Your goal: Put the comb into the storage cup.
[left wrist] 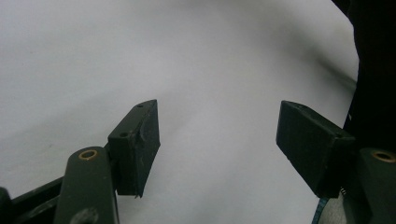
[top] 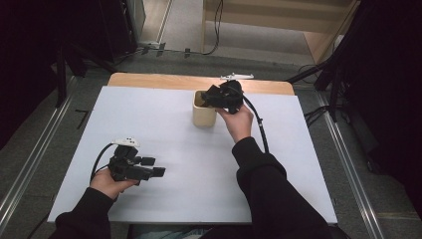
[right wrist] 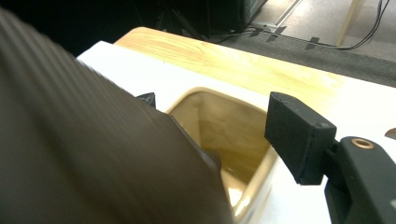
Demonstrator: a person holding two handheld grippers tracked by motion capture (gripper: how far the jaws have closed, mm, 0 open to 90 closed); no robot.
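Note:
A cream square cup stands upright on the white table top, toward the back middle. My right gripper hangs over its mouth, jaws spread. In the right gripper view a dark ribbed thing, blurred and very close, runs from the left down into the cup; the right pad stands apart from it. What the dark thing is I cannot tell. My left gripper rests low near the front left, open, with bare white surface between its pads.
A wooden strip shows along the table's back edge. Grey floor with cables lies behind. Dark stands flank both sides, and metal rails run along the floor to the left and right.

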